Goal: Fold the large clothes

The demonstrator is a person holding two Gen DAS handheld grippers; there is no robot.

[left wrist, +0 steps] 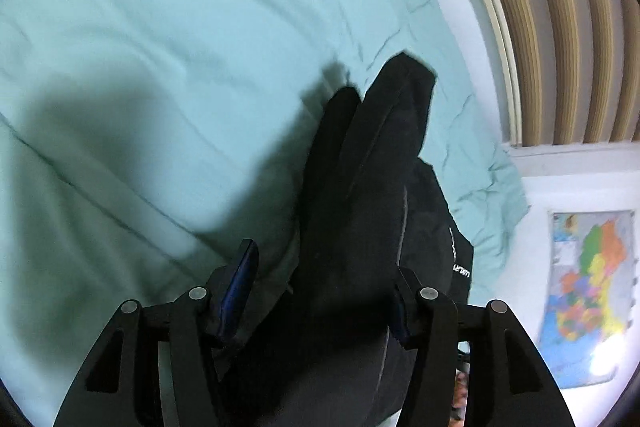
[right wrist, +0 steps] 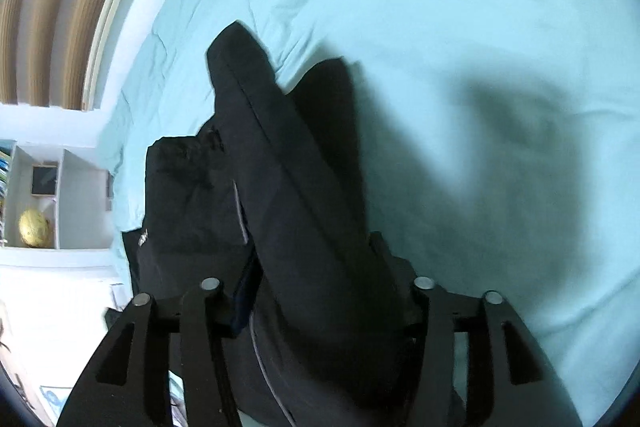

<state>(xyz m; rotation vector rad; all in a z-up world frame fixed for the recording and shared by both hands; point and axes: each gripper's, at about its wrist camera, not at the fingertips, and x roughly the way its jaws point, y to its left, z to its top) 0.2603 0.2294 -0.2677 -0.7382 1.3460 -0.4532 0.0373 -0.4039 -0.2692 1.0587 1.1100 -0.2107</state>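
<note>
Black cloth fills the middle of both my views. It is a big dark piece of clothing (left wrist: 372, 187), and it lies on the light green bed sheet (left wrist: 160, 47). In the left view a thick fold of it runs from 6 o'clock up toward 12 o'clock. Another flat part with small white letters sits at about 4 o'clock. In the right view the same clothing (right wrist: 304, 195) goes up the middle, and a flat bunched part sits at about 9 o'clock.

I think the folding has started but is not done. Some of the cloth looks doubled over into a long roll. The rest looks lumpy and not neat yet. How much lies under my tools I cannot see. I would guess more folds and some smoothing are left.

My left tool (left wrist: 324, 291) points down at the bed on a slant. Its two fingers stand apart. The cloth sits between them, and the blue pad at 7 o'clock is clear of it, so I am not pinching.

My right tool (right wrist: 316, 287) also points down on a slant. Its fingers stand apart too, with the cloth lying between them. It looks let go, not squeezed.

Brown curtains (left wrist: 560, 27) hang past the bed at about 2 o'clock in the left view.
</note>
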